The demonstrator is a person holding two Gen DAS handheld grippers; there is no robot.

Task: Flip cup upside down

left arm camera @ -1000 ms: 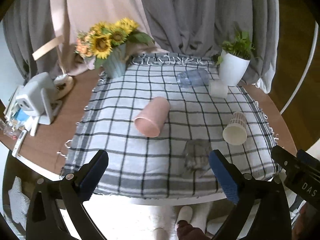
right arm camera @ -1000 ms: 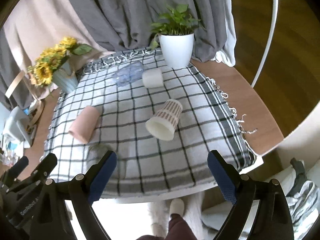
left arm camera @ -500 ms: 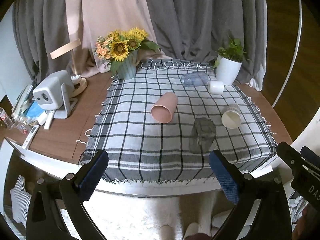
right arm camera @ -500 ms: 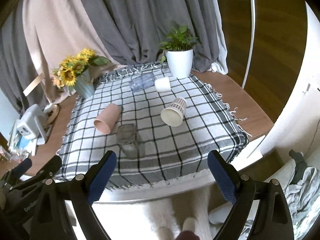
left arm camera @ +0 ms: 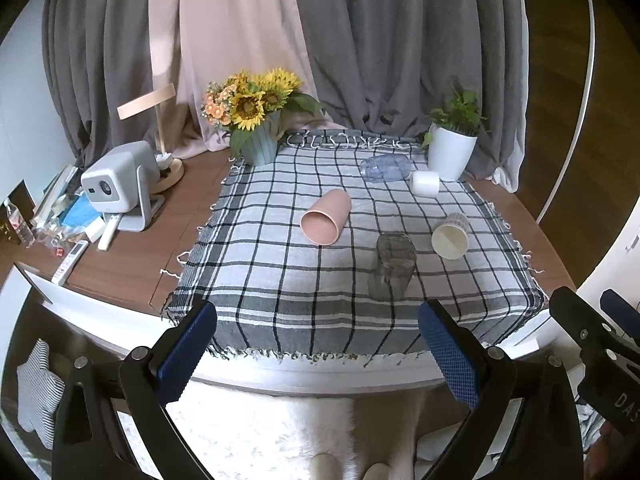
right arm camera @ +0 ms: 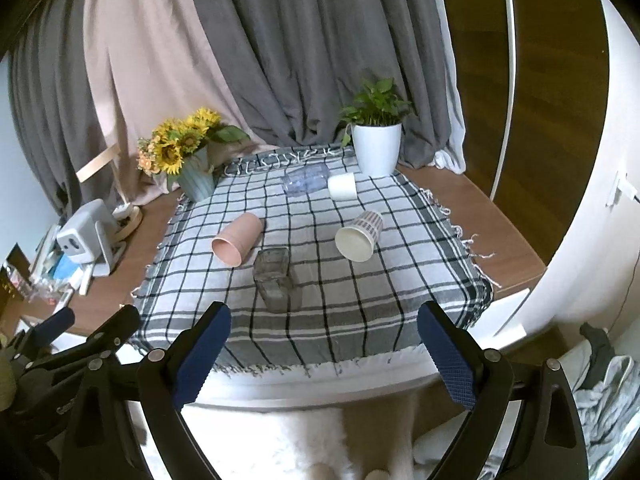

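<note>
Several cups lie on their sides on a checked cloth (left arm camera: 280, 280) (right arm camera: 360, 288). A pink cup (left arm camera: 326, 216) (right arm camera: 238, 239) lies at the middle left. A clear glass (left arm camera: 392, 266) (right arm camera: 274, 278) lies nearest the front. A striped paper cup (left arm camera: 451, 236) (right arm camera: 360, 236) lies at the right. A white cup (left arm camera: 426, 182) (right arm camera: 343, 186) and a clear plastic cup (left arm camera: 385, 169) (right arm camera: 304, 180) lie at the back. My left gripper (left arm camera: 316, 340) and right gripper (right arm camera: 324, 340) are both open and empty, held off the table's front edge.
A sunflower vase (left arm camera: 260, 144) (right arm camera: 196, 180) stands at the back left, a white plant pot (left arm camera: 452, 156) (right arm camera: 378, 150) at the back right. A grey projector (left arm camera: 120, 178) (right arm camera: 86, 236), a lamp and clutter sit left of the cloth. Curtains hang behind.
Both grippers have drawn back and up from the table, so the cups appear smaller and farther. Both stay open. The cups have not moved.
</note>
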